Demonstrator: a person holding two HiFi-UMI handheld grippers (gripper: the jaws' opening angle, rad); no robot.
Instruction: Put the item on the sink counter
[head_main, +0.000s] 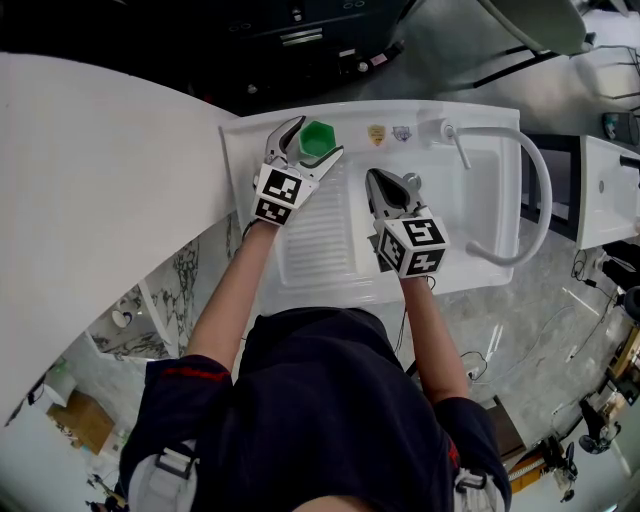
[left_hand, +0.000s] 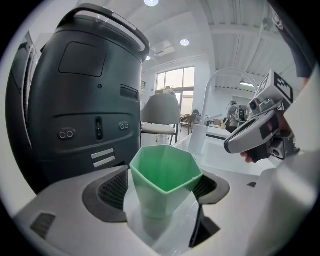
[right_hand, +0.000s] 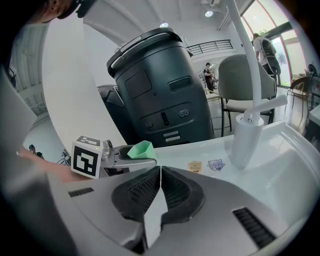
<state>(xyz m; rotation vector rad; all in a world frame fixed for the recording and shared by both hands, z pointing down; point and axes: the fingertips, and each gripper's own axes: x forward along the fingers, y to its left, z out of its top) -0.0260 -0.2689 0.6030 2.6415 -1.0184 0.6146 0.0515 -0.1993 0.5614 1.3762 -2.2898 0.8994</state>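
A green faceted cup (head_main: 317, 138) (left_hand: 165, 175) stands upright on the back ledge of the white sink counter (head_main: 360, 112), left of two small stickers (head_main: 388, 133). My left gripper (head_main: 315, 142) (left_hand: 162, 192) straddles the cup, with its dark pads (left_hand: 112, 187) on either side and a thin gap at the left pad. It is open. My right gripper (head_main: 390, 185) (right_hand: 160, 185) hovers over the ridged drainboard (head_main: 315, 230), shut with nothing between its pads. From the right gripper view, the cup (right_hand: 139, 149) sits in the left gripper (right_hand: 125, 157).
The basin (head_main: 480, 200) and a tall arched faucet (head_main: 535, 180) (right_hand: 250, 120) lie to the right. A large dark bin-like machine (left_hand: 80, 100) (right_hand: 155, 90) stands behind the counter. A white curved surface (head_main: 100, 170) borders the left. A grey chair (left_hand: 160, 112) stands beyond.
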